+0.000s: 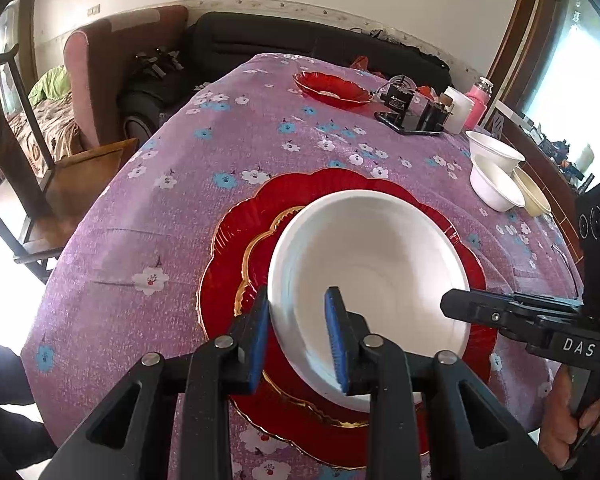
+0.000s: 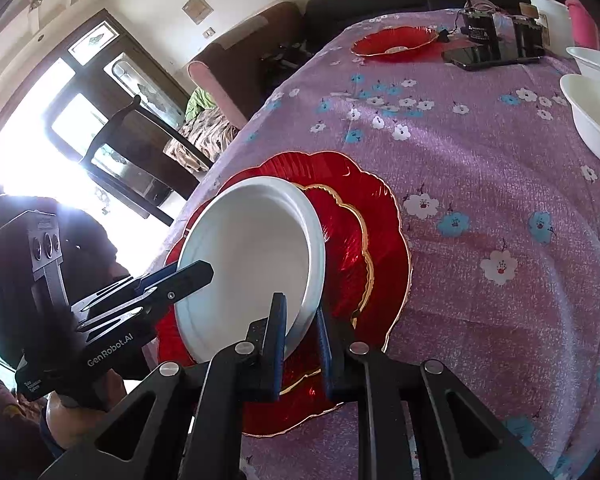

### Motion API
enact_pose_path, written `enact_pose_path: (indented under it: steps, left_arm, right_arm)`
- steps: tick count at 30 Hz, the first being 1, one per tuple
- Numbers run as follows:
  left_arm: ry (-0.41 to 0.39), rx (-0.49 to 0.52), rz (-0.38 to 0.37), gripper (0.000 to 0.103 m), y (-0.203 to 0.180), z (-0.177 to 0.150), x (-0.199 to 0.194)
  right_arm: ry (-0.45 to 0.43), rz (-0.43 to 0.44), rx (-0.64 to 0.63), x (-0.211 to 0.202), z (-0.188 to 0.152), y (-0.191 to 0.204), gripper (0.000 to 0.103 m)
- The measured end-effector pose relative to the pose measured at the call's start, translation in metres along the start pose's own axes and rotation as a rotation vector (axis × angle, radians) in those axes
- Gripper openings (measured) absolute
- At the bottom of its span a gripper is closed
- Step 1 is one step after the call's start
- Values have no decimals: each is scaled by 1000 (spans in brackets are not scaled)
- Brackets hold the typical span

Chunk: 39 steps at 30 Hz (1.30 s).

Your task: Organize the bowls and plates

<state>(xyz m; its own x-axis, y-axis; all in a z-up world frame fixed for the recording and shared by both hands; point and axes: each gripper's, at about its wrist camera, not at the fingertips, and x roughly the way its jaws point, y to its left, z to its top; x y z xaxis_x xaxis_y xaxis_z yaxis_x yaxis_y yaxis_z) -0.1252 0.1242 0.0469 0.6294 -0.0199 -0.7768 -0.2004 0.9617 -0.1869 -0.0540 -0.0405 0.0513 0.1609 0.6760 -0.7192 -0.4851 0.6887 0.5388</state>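
The table (image 1: 204, 184), covered in a purple flowered cloth, carries a stack of red plates (image 1: 236, 292) near its front edge, a big one with a smaller one on it. A white bowl (image 1: 372, 264) sits on that stack, and both tools hold it by the rim. The left tool (image 1: 298, 338) has its pads spread a little with the rim between them; whether they still press is hard to tell. The right tool (image 2: 302, 334) pinches the opposite rim. To set the bowl down well, keep it level and centred on the plates, then loosen both sides together so it does not tip. Other white bowls (image 1: 496, 172) wait near the far right edge.
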Motion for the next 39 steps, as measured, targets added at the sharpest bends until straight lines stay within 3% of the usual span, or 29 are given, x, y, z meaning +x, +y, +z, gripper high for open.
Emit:
enact_pose_path:
  steps: [7, 14, 23, 25, 27, 29, 39]
  left_arm:
    - [-18, 0, 2, 41, -2, 1, -8]
    - [-38, -5, 4, 41, -3, 3, -18]
    - [-49, 3, 4, 42, -9, 4, -25]
    - [-53, 5, 5, 42, -9, 4, -27]
    - [-56, 3, 3, 42, -9, 4, -29]
    - [-59, 3, 3, 43, -9, 5, -30]
    - [-65, 27, -12, 43, -21, 6, -34]
  right_arm:
    - [-11, 23, 3, -9, -3, -1, 17]
    - [-52, 27, -16, -24, -3, 3, 17]
    - [-11, 18, -19, -10, -8, 4, 18]
    - [-22, 1, -16, -11, -7, 2, 28]
    - [-51, -8, -19, -18, -6, 1, 53]
    - [-74, -13, -22, -24, -5, 1, 61]
    - [-147, 11, 21, -54, 1, -15, 61]
